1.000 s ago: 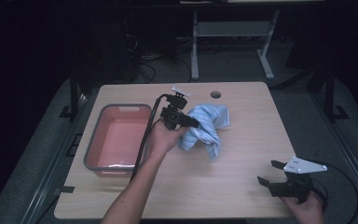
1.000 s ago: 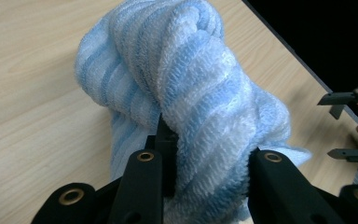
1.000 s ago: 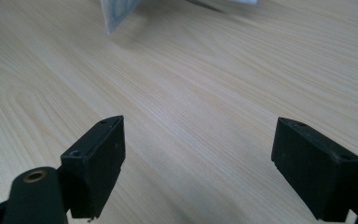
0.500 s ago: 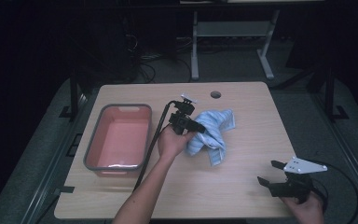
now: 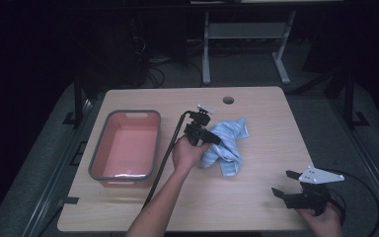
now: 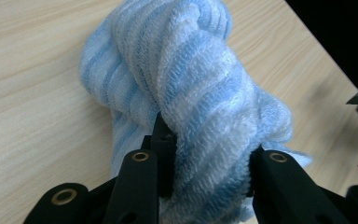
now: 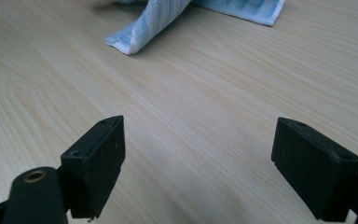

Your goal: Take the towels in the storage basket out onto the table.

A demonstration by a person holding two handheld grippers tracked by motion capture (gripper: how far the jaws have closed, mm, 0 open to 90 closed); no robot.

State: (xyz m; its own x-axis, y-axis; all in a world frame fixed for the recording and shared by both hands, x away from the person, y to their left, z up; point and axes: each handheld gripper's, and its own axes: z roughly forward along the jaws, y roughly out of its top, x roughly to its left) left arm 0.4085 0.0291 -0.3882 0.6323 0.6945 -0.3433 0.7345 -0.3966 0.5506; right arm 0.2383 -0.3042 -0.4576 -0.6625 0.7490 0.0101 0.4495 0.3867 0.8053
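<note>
While resting open-jawed at table point(image 5: 256, 207) edge, right gripper point(image 5: 287, 183); left gripper point(image 5: 216, 139) clamping blue towel point(image 5: 229, 143) beside pink tub point(image 5: 126, 144).

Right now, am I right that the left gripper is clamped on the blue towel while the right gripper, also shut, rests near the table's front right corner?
Not quite: the right gripper is open, its jaws spread wide over bare table in the right gripper view. The rest holds: the left gripper is clamped on the blue towel, and the right one sits near the front right corner.
</note>
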